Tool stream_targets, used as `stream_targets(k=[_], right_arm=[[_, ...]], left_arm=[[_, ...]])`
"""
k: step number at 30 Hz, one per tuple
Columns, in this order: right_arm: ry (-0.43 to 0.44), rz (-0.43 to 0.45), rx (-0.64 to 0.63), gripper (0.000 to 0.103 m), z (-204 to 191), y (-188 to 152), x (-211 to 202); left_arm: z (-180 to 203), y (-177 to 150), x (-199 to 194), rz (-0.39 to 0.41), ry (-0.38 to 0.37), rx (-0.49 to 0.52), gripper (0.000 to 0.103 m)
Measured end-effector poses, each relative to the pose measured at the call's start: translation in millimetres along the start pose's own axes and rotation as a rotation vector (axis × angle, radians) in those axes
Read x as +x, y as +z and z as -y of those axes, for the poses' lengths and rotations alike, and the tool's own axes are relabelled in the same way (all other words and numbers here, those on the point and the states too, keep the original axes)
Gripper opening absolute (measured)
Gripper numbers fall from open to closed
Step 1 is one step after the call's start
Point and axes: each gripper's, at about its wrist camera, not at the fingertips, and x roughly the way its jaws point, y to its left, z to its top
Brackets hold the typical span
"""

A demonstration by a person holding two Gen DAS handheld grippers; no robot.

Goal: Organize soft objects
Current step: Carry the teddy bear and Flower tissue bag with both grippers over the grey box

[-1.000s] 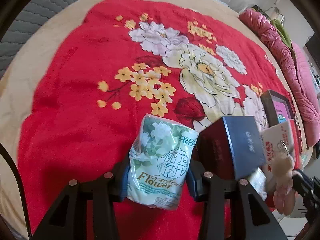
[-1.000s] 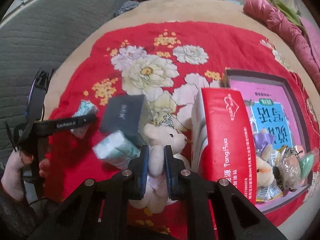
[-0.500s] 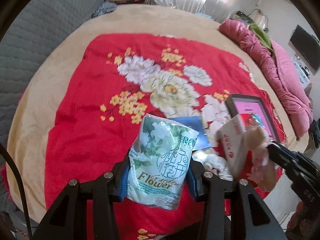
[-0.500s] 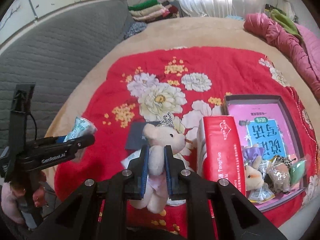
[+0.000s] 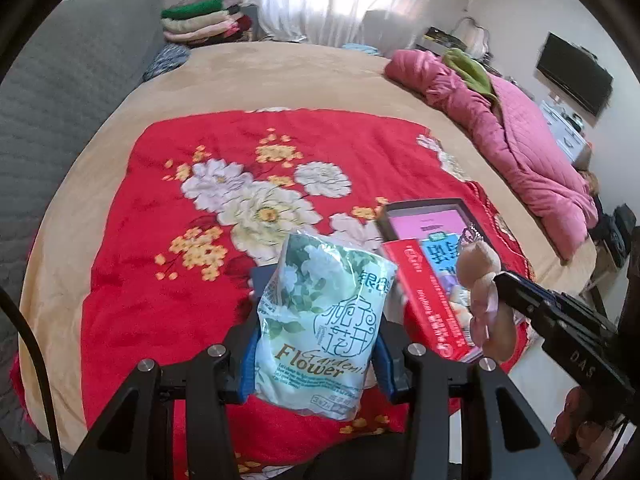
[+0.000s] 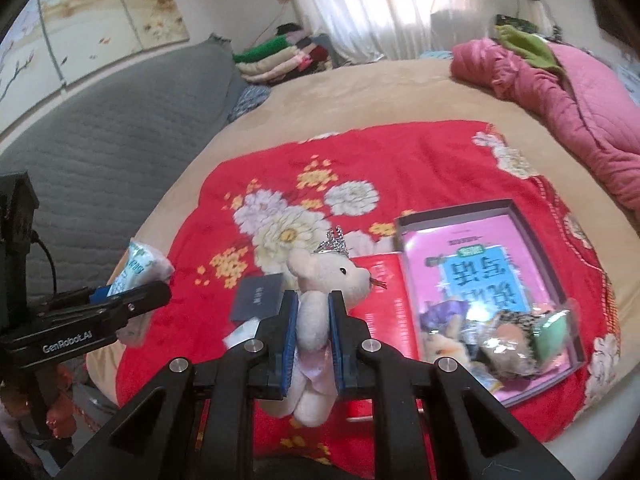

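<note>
tissue pack (image 5: pixel 324 328) pinched in left jaws, teddy (image 6: pixel 320 300) seemingly squeezed in right.

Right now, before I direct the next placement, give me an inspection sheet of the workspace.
Surface: red floral blanket spread on a tan bed cover.
Job's things: tissue pack and crowned teddy bear, both held above the blanket.
Clutter: open tray holding a pink booklet and small packets; red box; dark box.
Grippers: left gripper shut on the tissue pack; right gripper shut on the teddy bear.
Cables: black cable at the left wrist view's edge.
Surroundings: pink quilt, folded linens, curtains, wall screen.
</note>
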Motion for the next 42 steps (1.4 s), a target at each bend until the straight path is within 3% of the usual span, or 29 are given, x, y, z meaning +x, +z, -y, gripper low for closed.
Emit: stream_targets(k=[7,18,28,42], right_arm=[[-0.069,0.059,0.079,0.015,57,0,-36],[-0.159,0.1,0.193,0.015,134,-10,-70],[-0.182,0.082,0.231,0.015,160,-16,-64],[-0.159,-0.003,0.234,0.015,176,-26,-30]], left_arm=[[48,3,1,-0.002,-0.055,0.06,0.046],[124,-8,30,-0.083,-0.152,0.179,0.046],[173,-15,73,-0.176,-0.194,0.256,0.046],[200,-20,122,-0.268,-0.198,0.296,0.046]])
